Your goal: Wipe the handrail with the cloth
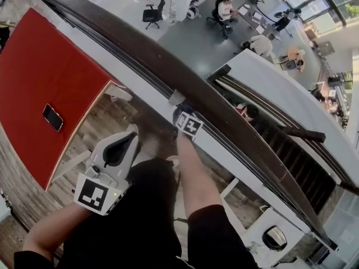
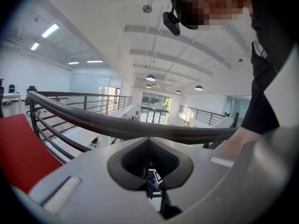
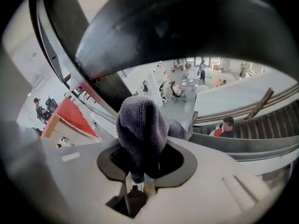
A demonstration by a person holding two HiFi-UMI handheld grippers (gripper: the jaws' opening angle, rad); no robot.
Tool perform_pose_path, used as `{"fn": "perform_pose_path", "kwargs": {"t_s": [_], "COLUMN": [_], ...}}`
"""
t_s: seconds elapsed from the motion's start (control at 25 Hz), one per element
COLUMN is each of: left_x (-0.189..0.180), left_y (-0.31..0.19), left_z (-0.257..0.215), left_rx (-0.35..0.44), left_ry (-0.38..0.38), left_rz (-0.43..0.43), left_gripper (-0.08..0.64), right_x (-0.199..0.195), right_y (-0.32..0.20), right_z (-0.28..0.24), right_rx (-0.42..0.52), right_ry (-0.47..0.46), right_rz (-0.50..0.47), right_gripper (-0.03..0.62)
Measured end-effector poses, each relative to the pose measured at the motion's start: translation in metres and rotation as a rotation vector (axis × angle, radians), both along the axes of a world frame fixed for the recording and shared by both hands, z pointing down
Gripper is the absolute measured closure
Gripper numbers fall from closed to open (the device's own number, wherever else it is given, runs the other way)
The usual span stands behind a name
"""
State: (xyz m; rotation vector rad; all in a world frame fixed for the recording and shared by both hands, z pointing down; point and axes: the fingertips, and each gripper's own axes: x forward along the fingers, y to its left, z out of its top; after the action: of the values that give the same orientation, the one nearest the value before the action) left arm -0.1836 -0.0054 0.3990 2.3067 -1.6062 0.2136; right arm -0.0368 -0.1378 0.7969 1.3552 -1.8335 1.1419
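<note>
My right claw (image 3: 141, 146) is clamping the grey cloth (image 3: 142, 125) and holding it up against the dark handrail (image 3: 187, 27). My left claw (image 1: 124, 144) is hovering on the near left, jaws together on nothing. Its black-and-white marker cube (image 1: 98, 194) is facing up, just right of the red bench (image 1: 45, 77).

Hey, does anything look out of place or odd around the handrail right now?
Nothing stands out. The right gripper holds the bunched cloth up by the handrail, which looks intact, and the left gripper is shut and empty.
</note>
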Motion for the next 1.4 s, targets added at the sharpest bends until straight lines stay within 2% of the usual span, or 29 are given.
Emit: {"fn": "perform_pose_path", "kwargs": {"t_s": [0.32, 0.56, 0.96, 1.12, 1.4], "left_x": [-0.004, 0.006, 0.016, 0.024, 0.046], "left_y": [0.005, 0.005, 0.012, 0.016, 0.009], "left_z": [0.003, 0.005, 0.011, 0.012, 0.021], "left_rx": [-0.023, -0.043, -0.057, -0.062, -0.104], "left_ry": [-0.003, 0.004, -0.023, -0.033, 0.01], "left_rz": [-0.111, -0.144, -0.139, -0.111, -0.062], "left_gripper": [0.56, 0.56, 0.56, 0.56, 0.56], "right_x": [0.001, 0.005, 0.005, 0.012, 0.041], "right_y": [-0.004, -0.004, -0.004, -0.003, 0.006], "right_z": [0.017, 0.022, 0.023, 0.022, 0.02], "right_rx": [-0.056, -0.03, 0.011, 0.017, 0.026], "right_ry": [-0.011, 0.003, -0.038, -0.04, -0.029], "right_rz": [-0.015, -0.049, -0.064, -0.051, -0.008], "right_gripper": [0.482, 0.48, 0.477, 0.477, 0.477]}}
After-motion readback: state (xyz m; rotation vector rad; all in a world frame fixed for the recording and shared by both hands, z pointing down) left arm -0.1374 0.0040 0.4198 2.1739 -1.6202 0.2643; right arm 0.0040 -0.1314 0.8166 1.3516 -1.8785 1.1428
